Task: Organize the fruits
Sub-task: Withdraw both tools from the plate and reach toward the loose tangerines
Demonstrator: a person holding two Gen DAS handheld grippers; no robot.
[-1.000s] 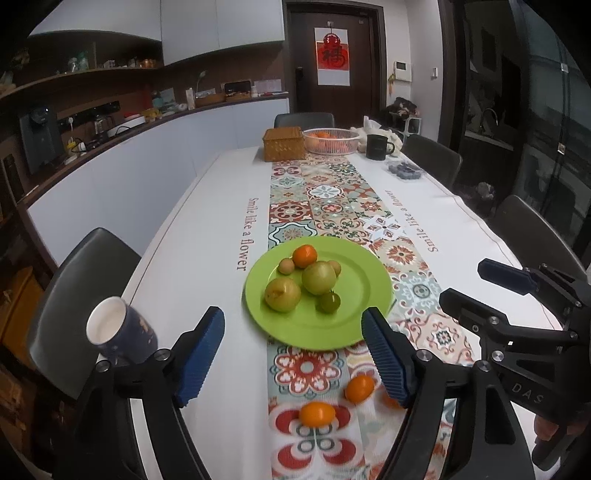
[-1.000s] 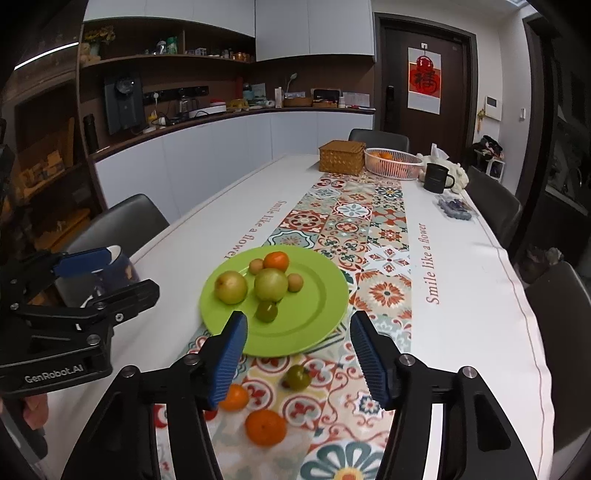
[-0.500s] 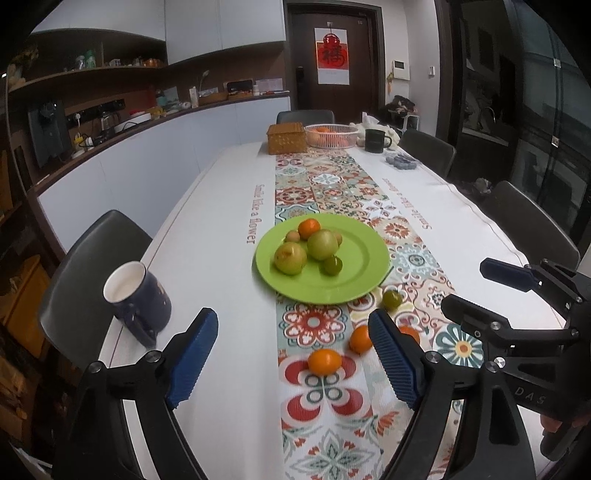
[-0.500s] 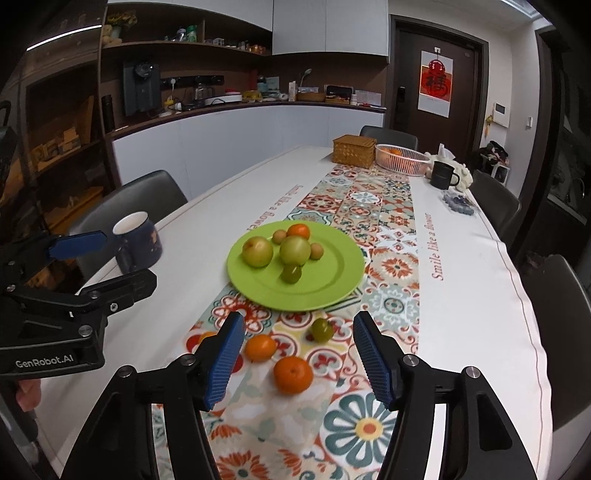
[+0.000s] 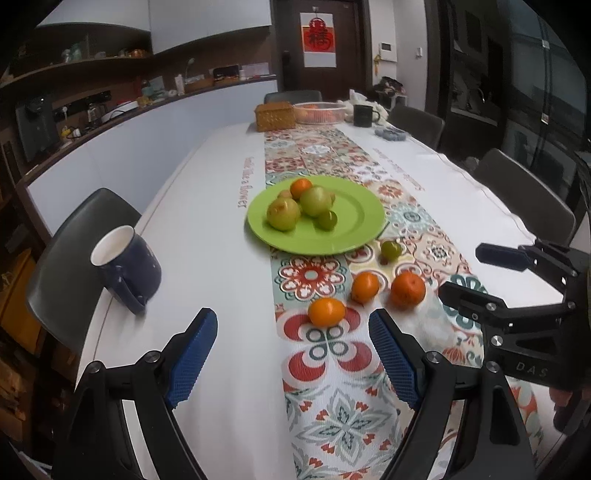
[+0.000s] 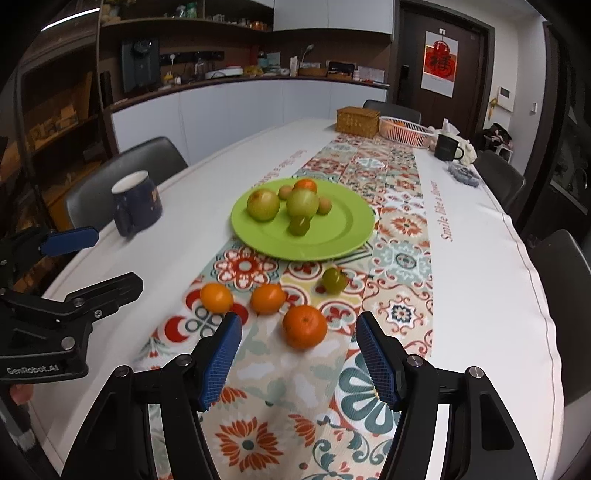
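Three oranges [image 6: 303, 326] and one green fruit [image 6: 334, 280] lie loose before the green plate [image 6: 347, 229]. Left gripper [image 5: 291, 356], marked "GenRobot.AI", and right gripper [image 6: 298, 354], marked "DAS", both gape wide, empty.

Location as I see it through both wrist cameras: home kitchen-dining room. Evidence: long dining table [image 6: 480, 295] with patterned runner [image 6: 369, 177], dark chairs [image 5: 417, 122] around it, white counter [image 6: 229, 103] carrying small appliances, open shelves [image 6: 184, 22], red paper decoration [image 5: 319, 40] on the door.
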